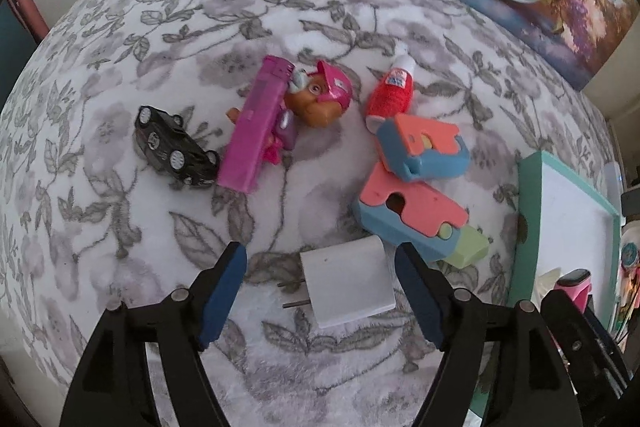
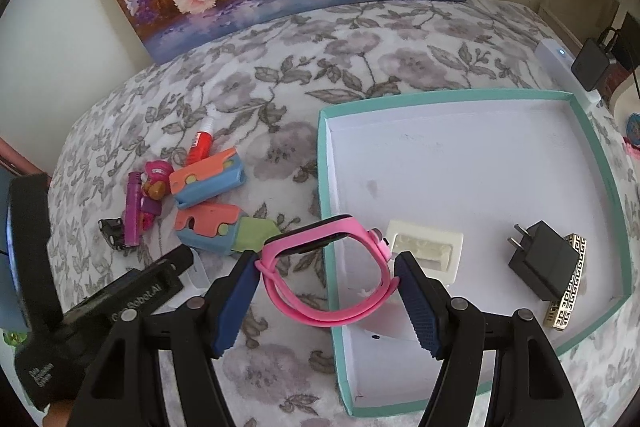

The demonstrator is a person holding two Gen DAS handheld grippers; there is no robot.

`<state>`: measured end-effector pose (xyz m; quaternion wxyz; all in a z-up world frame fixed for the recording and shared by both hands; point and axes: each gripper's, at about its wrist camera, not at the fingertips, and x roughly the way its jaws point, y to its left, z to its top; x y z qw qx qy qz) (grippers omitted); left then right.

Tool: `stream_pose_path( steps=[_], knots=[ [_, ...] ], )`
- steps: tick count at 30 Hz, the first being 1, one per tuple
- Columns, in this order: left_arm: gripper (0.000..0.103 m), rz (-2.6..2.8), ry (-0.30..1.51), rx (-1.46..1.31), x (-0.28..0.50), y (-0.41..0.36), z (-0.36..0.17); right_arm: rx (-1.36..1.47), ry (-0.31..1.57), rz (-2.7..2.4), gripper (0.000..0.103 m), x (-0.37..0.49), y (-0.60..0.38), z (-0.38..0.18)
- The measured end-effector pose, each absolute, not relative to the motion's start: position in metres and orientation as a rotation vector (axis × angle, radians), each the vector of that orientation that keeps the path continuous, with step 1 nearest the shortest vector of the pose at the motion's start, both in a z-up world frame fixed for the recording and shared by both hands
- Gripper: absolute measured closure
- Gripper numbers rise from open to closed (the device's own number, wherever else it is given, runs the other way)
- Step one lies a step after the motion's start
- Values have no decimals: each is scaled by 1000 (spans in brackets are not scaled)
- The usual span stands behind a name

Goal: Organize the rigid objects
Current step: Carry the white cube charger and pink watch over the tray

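The left tongs (image 1: 320, 287) stand apart around a white charger (image 1: 348, 285) that lies flat on the floral bed cover (image 1: 120, 75), neither finger touching it; its prongs point left. Just beyond it, to the right, two coral-and-blue blocks (image 1: 412, 211) lie side by side, the nearer with a green end pointing near-right. Farther off a red tube (image 1: 388, 95) points its white cap away. Left of that, a pup figure (image 1: 320, 95) leans on a magenta bar (image 1: 256, 131) whose long axis runs near to far, with a black car (image 1: 176, 147) on its side at the far left.

The right tongs (image 2: 326, 287) are clamped on a pink watch (image 2: 328, 271), its loop held across them, over the near-left rim of a teal tray (image 2: 440, 97). Inside the tray lie a cream plate (image 2: 428, 251), a black charger (image 2: 544, 259) with prongs pointing left, and a patterned bar (image 2: 568, 291).
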<state>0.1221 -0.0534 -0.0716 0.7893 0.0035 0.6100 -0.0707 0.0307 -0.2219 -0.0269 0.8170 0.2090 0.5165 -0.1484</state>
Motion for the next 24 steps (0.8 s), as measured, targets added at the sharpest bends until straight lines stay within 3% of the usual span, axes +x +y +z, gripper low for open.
stream_pose_path(
  steps=[7, 14, 15, 24],
  knots=[
    [27, -133, 1324, 45, 119, -62, -85, 450, 1109, -320, 31, 30, -223, -28],
    [35, -138, 1327, 53, 117, -65, -90, 454, 1116, -323, 31, 31, -224, -30],
    [41, -143, 1328, 52, 118, -65, -90, 455, 1117, -323, 31, 31, -224, -30],
    [42, -150, 1288, 59, 116, -70, -64, 466, 1098, -319, 31, 29, -226, -25]
  ],
)
